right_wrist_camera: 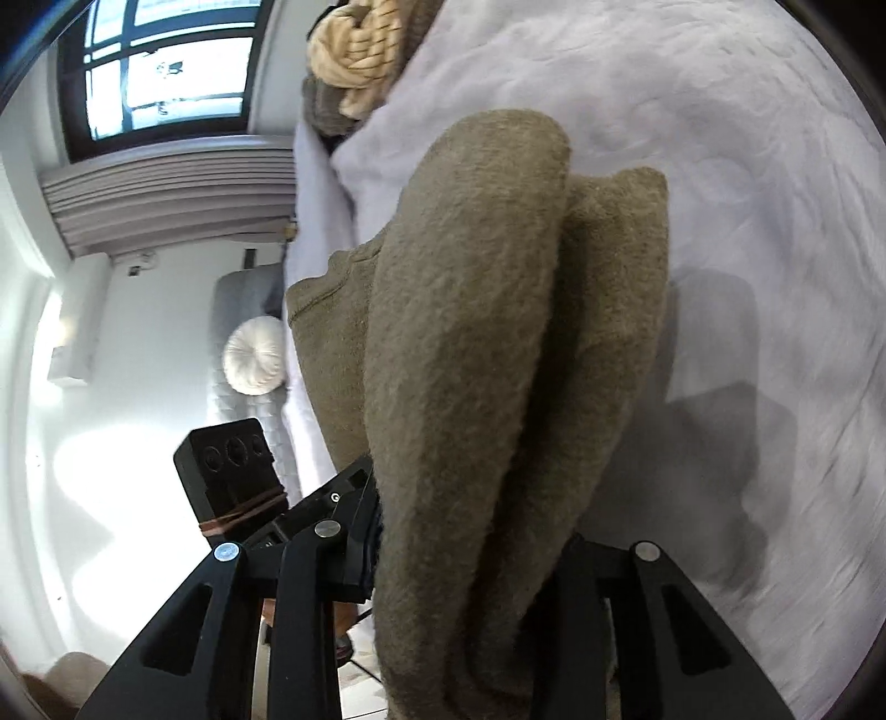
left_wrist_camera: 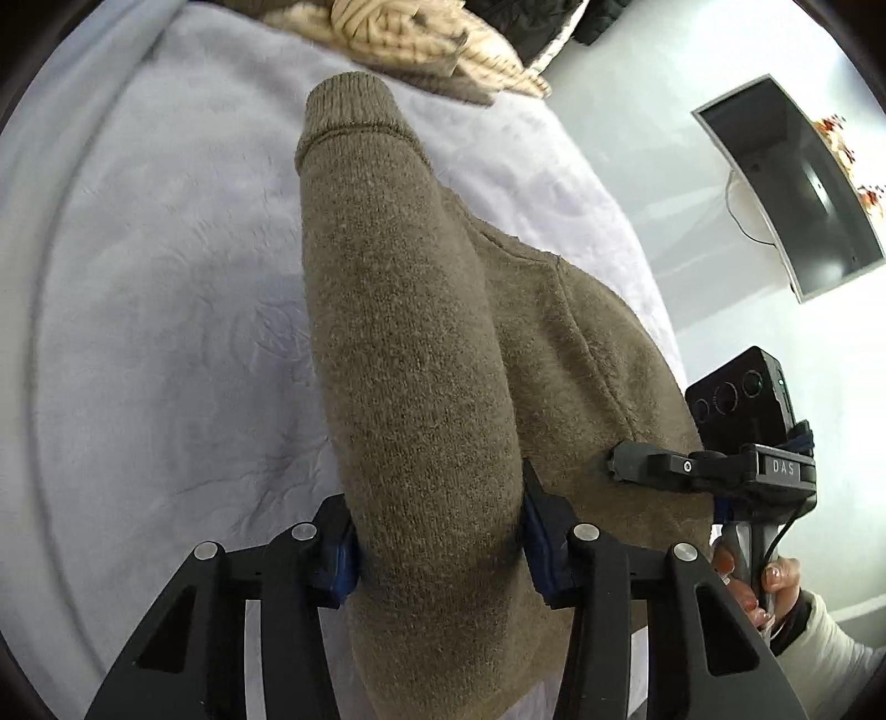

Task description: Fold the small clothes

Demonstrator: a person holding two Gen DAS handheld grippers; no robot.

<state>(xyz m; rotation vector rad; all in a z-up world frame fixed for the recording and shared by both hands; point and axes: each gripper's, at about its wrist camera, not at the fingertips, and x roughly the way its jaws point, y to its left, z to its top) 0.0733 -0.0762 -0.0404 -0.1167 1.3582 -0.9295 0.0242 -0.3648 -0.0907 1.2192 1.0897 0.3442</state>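
Left tongs at the bottom of the frame are clenched on a fold of the brown sweater, blue pads pressed into the knit. Right tongs grip bunched folds too. The sweater drapes up over the lilac blanket; striped clothes sit top centre.
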